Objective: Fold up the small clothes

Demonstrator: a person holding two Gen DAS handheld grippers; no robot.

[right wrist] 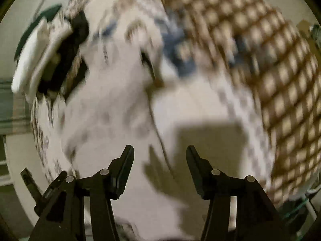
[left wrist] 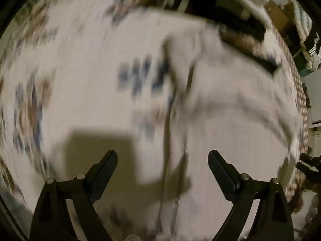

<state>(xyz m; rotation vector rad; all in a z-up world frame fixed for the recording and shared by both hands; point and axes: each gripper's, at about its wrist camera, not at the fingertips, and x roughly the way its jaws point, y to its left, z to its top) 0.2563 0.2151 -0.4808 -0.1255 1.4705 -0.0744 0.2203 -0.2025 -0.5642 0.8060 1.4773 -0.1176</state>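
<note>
Both pictures blurry. Left tool [left wrist: 162, 158] wide apart, grasping nothing. White cloth [left wrist: 230, 104] lies crumpled on patterned bed cover [left wrist: 30, 104], ahead and right of it. Right tool [right wrist: 159, 153] wide apart too, grasping nothing, cloth [right wrist: 112, 104] ahead and left.

Both views are badly blurred, so counts are rough. 1 pale garment [left wrist: 230, 104] lies on 1 patterned cloth [left wrist: 40, 64]. 2 grippers: the left [left wrist: 162, 157], the right [right wrist: 159, 152], each with 2 fingers spread apart. 1 square shadow [right wrist: 210, 140] per view.
</note>
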